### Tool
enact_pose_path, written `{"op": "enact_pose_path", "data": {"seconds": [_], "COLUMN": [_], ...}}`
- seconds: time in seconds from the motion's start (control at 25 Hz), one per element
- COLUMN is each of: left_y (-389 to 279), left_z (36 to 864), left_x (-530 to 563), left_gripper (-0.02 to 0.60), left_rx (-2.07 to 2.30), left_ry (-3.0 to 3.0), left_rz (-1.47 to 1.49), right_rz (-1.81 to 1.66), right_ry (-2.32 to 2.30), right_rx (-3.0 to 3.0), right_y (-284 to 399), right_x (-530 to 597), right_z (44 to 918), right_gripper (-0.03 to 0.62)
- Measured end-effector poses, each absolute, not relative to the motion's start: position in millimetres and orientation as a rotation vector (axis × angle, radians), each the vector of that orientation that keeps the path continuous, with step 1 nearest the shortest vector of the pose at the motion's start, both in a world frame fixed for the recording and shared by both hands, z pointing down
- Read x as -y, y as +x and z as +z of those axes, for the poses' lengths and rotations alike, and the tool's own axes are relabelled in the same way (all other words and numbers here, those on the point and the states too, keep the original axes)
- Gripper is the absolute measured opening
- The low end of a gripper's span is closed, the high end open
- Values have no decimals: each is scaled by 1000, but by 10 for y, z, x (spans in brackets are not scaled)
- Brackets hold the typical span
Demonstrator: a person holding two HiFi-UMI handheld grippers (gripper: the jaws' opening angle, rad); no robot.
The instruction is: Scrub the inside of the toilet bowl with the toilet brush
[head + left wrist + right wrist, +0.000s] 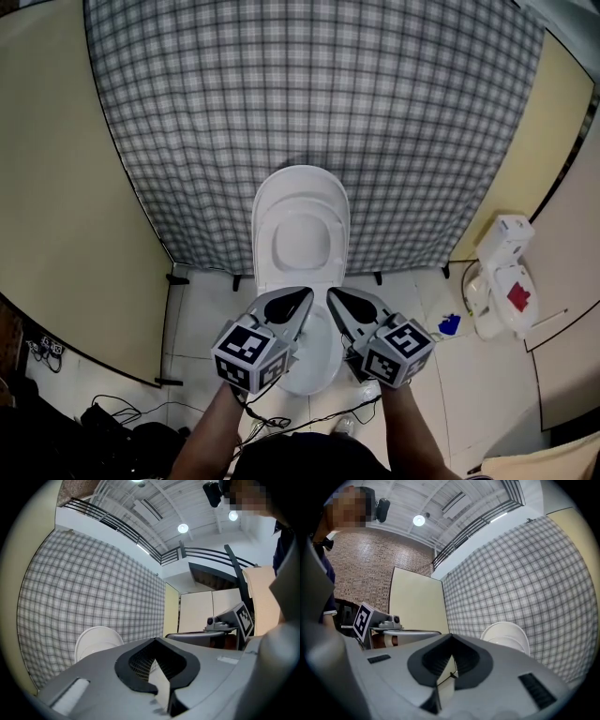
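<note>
Toilet [300, 192], glossy white oval, sits beyond left claw [308, 293] and right claw [331, 293], both pinched closed.

There is one toilet [272, 274] with one lid [302, 192]. There are two tongs, the left tongs [307, 294] and the right tongs [331, 294]. There are also two cubes, the left marker cube [248, 352] and the right marker cube [401, 350]. Two forearms show, the left forearm [202, 441] and the right forearm [412, 436]. There is one checked cloth [309, 94] and two panels, the left cream panel [56, 187] and the right cream panel [553, 122]. The floor [211, 309] has one small blue thing [449, 325].
</note>
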State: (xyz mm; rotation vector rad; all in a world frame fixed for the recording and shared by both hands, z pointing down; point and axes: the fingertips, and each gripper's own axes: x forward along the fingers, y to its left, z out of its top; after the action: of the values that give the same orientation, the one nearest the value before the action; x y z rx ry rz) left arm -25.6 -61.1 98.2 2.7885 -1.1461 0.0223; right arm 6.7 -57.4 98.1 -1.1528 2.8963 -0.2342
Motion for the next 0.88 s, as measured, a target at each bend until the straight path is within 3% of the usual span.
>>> {"op": "enact_pose_path", "data": {"seconds": [0.88], "left_y": [-246], "left_z": [964], "left_x": [624], "left_gripper": [9], "left_rx": [1149], "left_ry": [2785], "left_rz": [20], "right_rz": [-219], "right_ry": [-1158], "right_rx": [-2887], "right_y": [143], "right_x": [551], "right_z": [918], "right_gripper": [2]}}
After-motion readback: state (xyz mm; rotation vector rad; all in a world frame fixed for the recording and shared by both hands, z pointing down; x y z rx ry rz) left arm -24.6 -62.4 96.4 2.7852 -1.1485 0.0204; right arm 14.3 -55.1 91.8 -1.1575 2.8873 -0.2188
